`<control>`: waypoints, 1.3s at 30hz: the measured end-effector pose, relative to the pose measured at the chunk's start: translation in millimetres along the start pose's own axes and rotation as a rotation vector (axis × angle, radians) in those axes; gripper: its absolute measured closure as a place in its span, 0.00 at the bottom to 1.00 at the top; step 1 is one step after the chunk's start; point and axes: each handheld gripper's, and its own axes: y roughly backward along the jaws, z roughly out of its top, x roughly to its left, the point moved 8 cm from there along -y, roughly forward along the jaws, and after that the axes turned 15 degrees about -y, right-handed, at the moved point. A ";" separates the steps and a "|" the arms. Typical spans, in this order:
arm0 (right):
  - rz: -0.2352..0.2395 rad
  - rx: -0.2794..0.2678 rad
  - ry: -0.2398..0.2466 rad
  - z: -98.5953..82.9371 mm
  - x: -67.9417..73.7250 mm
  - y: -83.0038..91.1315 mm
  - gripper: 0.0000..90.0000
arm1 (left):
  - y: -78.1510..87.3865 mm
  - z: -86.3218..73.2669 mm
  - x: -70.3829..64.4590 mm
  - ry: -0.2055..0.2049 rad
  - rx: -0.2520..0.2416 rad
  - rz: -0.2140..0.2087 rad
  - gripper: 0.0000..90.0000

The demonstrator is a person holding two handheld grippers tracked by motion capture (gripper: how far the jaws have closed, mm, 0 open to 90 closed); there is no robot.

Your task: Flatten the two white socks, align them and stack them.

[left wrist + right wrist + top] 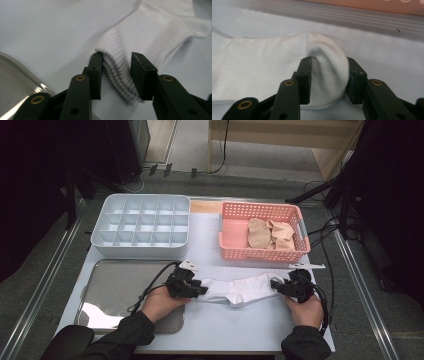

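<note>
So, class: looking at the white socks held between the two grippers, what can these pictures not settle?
- How many socks are stacked: their layers overlap in the left gripper view.
- The cuff opening: the left gripper covers it.
- The toe's underside: it faces away from the right gripper view.
- The basket's full contents: too small in the high view.

Pale blue-white counter [210, 320] with a smooth, matte top. Far left: a white plastic organiser box [141, 225] divided into a grid of small square compartments. Far right, just beside it: a salmon-pink perforated plastic basket [235, 236], its rim parallel to the counter's far edge. Near left: a shallow rectangular stainless-steel tray [112, 292], directly in front of the organiser box. Near centre to right: a white ribbed cotton sock [240, 289], lying flat between the tray and the right edge.
</note>
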 end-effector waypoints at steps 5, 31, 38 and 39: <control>0.024 0.032 -0.030 -1.8 2.9 -0.6 0.93 | 0.9 0.7 -1.1 -0.018 0.006 -0.011 0.85; 0.061 0.003 -0.010 5.9 18.3 6.4 0.96 | 22.8 8.8 26.8 0.042 -0.079 0.043 0.69; 0.062 -0.014 -0.021 8.4 14.5 12.5 0.95 | 31.6 14.5 25.9 0.016 -0.090 0.074 0.54; 0.059 -0.014 -0.027 8.8 13.5 13.4 0.95 | 32.8 15.4 25.6 0.012 -0.090 0.078 0.54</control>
